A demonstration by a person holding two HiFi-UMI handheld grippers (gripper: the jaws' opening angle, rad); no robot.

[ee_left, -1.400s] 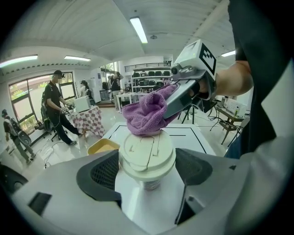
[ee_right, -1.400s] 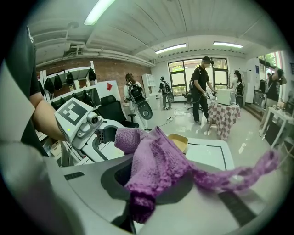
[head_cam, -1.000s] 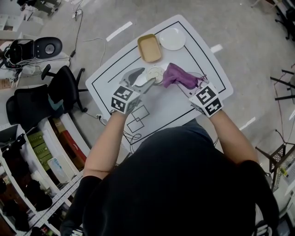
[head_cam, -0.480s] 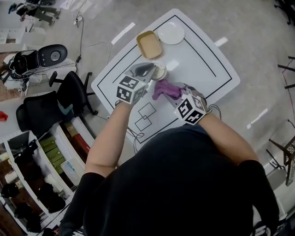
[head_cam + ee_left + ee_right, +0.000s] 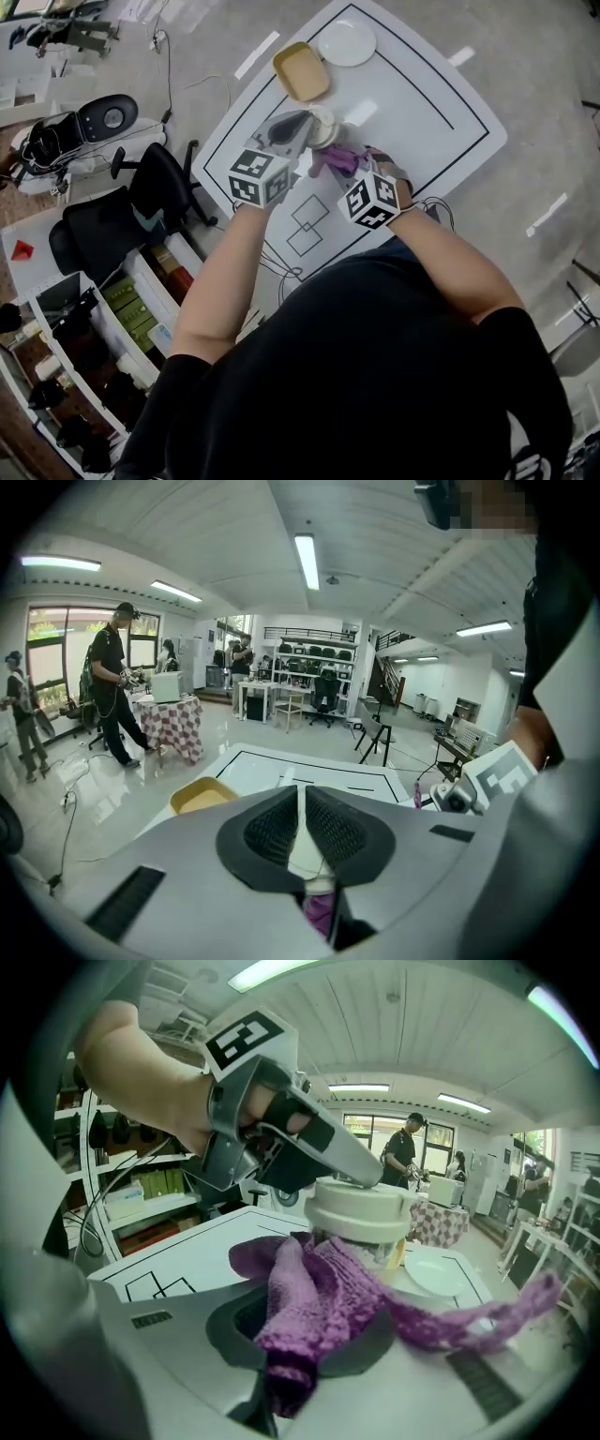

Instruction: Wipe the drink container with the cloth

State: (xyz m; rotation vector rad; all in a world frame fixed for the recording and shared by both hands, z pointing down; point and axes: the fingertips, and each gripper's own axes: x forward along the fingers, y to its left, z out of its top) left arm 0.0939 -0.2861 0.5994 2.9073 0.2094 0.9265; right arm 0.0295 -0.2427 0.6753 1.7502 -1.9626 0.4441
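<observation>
The left gripper [image 5: 302,810] has just been closing, and its jaws now pinch the top of the cream drink container [image 5: 361,1211], which stands mid-frame in the right gripper view. The right gripper [image 5: 298,1330] is clamped on the purple cloth [image 5: 323,1288], which is bunched against the container's side just under the lid. Toward the top of the head view, a yellow tray [image 5: 301,71] and a white plate [image 5: 347,42] lie on the white table [image 5: 422,103].
</observation>
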